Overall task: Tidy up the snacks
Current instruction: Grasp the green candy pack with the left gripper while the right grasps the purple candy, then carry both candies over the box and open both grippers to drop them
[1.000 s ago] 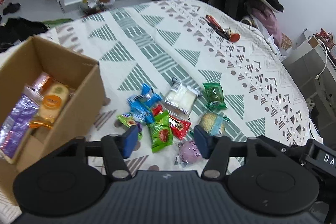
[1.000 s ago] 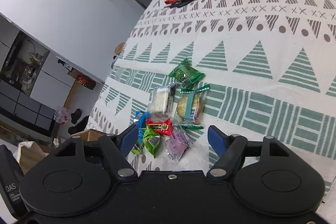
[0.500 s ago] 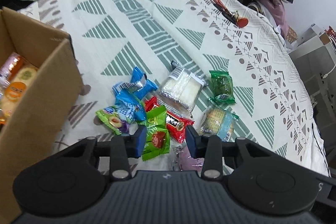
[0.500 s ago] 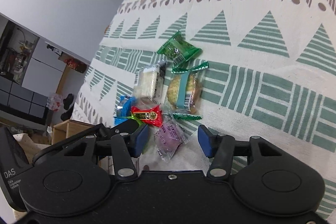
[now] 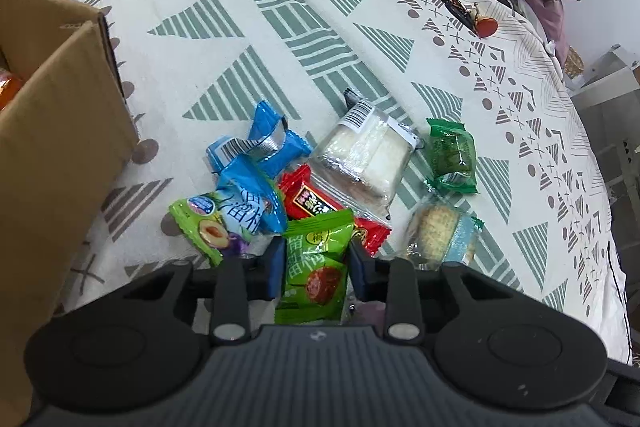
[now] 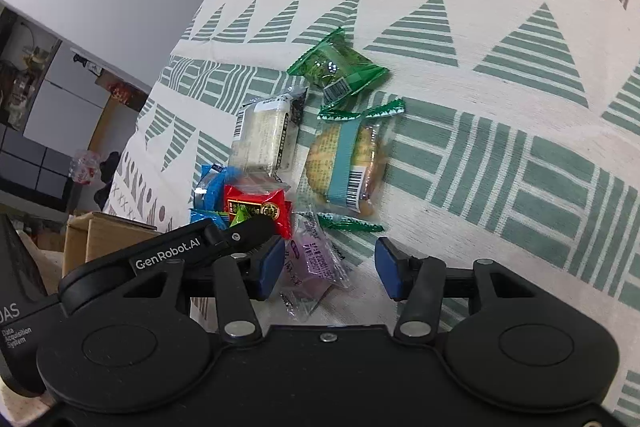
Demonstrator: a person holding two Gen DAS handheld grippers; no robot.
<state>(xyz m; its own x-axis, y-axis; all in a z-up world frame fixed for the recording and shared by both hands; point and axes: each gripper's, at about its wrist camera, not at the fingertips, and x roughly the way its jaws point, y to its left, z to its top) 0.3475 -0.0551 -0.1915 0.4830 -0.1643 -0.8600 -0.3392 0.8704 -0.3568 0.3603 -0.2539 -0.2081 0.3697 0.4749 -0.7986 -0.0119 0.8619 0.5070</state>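
Beside our cardboard box (image 5: 60, 131), loose snacks lie heaped on the patterned cloth (image 5: 280, 27). Our left gripper (image 5: 316, 267) closes narrowly around the green packet (image 5: 316, 267); our right gripper (image 6: 330, 269) straddles the purple packet (image 6: 310, 267), spread wide. Next, we judge: squeeze, lift, carry boxward.

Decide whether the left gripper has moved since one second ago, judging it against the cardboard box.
Yes. The left gripper has advanced away from the cardboard box toward the snack pile, and its fingers have narrowed around the green snack packet.
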